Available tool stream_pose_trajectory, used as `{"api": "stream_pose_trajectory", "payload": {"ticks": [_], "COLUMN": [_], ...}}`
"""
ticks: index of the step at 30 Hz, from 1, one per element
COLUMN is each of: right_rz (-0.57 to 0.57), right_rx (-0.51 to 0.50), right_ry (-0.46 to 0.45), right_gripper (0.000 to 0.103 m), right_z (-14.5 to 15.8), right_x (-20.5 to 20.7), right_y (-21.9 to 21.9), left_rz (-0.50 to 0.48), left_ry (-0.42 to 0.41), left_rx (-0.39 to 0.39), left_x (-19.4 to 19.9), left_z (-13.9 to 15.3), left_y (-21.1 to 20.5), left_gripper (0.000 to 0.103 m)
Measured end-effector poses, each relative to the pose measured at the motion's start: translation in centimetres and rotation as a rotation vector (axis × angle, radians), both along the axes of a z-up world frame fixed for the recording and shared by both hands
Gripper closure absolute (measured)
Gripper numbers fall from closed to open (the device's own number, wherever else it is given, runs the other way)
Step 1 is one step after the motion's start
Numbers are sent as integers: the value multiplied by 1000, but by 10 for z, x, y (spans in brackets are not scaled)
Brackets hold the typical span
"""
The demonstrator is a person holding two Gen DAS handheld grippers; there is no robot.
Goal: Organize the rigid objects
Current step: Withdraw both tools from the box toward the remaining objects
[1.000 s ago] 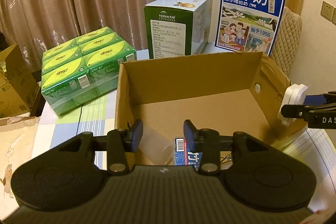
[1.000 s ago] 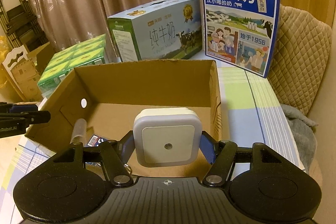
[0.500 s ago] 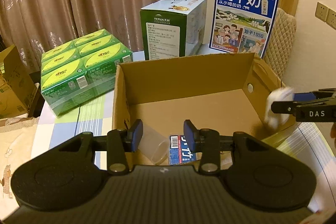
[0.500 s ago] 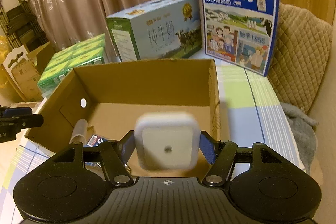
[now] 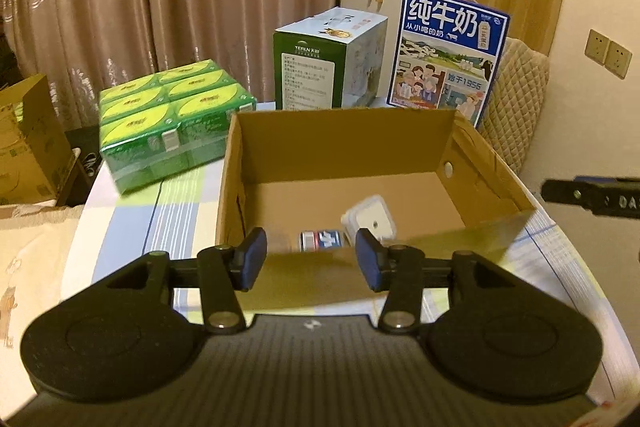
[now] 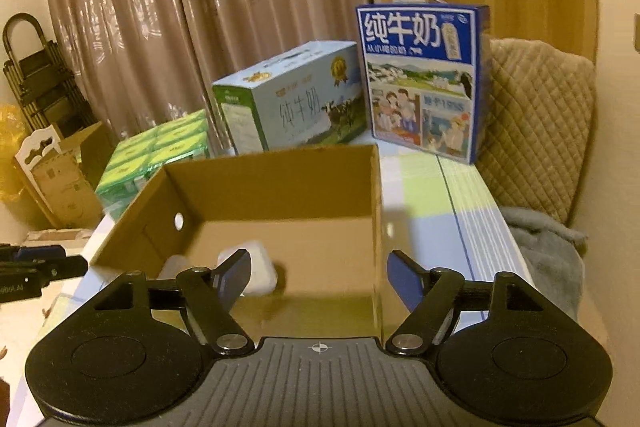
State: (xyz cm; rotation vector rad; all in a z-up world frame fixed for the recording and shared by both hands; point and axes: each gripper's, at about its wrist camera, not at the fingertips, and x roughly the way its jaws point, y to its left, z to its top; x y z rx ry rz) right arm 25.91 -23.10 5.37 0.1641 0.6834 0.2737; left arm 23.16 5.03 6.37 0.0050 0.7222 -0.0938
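An open cardboard box (image 5: 340, 147) stands on the striped tablecloth. On its floor lie a white square night light (image 5: 370, 217) and a blue-labelled small item (image 5: 322, 239). My left gripper (image 5: 312, 259) hovers before the box's near wall; its jaws are opening and nothing is between them. In the right wrist view the night light (image 6: 258, 273) lies in the box (image 6: 280, 187), partly behind my left finger. My right gripper (image 6: 320, 277) hangs over the near right corner, jaws opening wide and empty. Each gripper shows at the other view's edge: the right gripper (image 5: 592, 197), the left gripper (image 6: 36, 273).
Behind the box stand a green pack of tissue boxes (image 5: 176, 119), a green-and-white milk carton (image 5: 328, 63) and a blue milk box (image 5: 448, 55). A quilted chair back (image 5: 516, 95) is at the right, with a grey cloth (image 6: 548, 251) on it. Another cardboard box (image 5: 28, 143) sits far left.
The right gripper opened and let go of the white night light, which now lies in the box. Both grippers drew back and up. The left jaws widened too.
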Motion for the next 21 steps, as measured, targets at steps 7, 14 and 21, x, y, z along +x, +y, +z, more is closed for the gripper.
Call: {"api": "stream_pose_trajectory", "payload": {"ticks": [7, 14, 21], "right_rz": [-35, -14, 3], "right_rx": [49, 18, 6], "right_ry": [40, 12, 15], "right_gripper": [30, 30, 30], "right_z": [-4, 4, -3], "right_x": [-71, -134, -182], "right_y": [-10, -3, 8], "left_rz": [28, 69, 68], "left_ry": [-1, 1, 32], "left_rx": [2, -17, -7], "left_x": [-61, -117, -155], "left_z": [5, 4, -4], "left_y": [-4, 0, -1], "left_gripper": [57, 51, 45]}}
